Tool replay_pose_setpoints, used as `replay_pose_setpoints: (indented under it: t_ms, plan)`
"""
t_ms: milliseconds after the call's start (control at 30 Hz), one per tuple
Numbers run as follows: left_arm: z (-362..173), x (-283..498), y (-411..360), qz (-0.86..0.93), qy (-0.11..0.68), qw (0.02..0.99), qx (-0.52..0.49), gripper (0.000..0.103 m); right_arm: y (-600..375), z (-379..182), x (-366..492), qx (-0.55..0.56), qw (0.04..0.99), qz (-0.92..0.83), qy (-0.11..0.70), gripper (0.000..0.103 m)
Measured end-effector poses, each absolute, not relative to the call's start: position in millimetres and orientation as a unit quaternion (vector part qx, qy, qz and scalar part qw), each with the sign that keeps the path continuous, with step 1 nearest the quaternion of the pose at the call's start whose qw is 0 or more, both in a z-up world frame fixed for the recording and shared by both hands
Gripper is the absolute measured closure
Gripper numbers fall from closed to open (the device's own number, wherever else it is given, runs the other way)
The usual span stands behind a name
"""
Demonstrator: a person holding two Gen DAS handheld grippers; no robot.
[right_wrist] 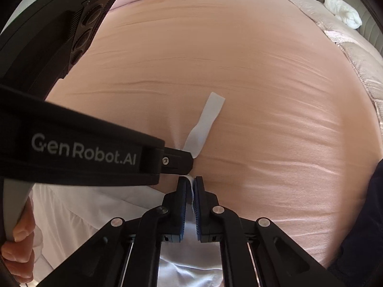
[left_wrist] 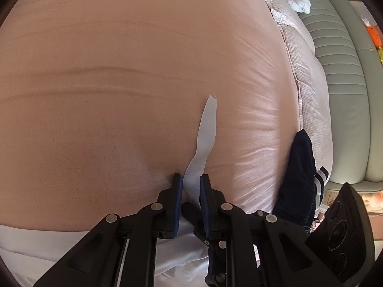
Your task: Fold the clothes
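A: Between the fingers [left_wrist: 203,205] of the left gripper [left_wrist: 191,179] sits a pinch of the white garment [left_wrist: 194,179], held tight.

B: And the right gripper [right_wrist: 190,181]?

A: Its fingers [right_wrist: 198,205] are closed on the same cloth, just beside the left ones. The white strap [right_wrist: 210,112] lies beyond them on the pink bed [right_wrist: 215,47].

B: How much is folded?

A: I judge almost nothing: the garment is still loose and wrinkled near the bed's edge. A dark garment [left_wrist: 299,174] also waits beside it.
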State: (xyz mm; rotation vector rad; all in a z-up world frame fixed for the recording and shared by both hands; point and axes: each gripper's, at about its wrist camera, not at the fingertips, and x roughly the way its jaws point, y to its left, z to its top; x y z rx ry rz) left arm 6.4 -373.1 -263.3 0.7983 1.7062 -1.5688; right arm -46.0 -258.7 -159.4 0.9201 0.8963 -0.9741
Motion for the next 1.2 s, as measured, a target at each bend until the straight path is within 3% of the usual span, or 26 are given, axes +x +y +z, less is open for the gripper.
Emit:
replay_pose_setpoints:
  t_ms: [200,667,1200]
  plan:
    - [-266,10,-369,-0.605,0.682,0.307,0.274,0.089,-261,-156,-53,0.492,0.713,-0.386,0.316,0.099]
    - [-257,2,-367,-0.638,0.699,0.222,0.234,0.089,-262,-132,-76,0.522,0.748,-0.326,0.249,0.099]
    - [-242,-27,-340,-0.685,0.639,0.166,0.306,0.089,-260,-122,-69,0.502,0.748,-0.289,0.323,0.099]
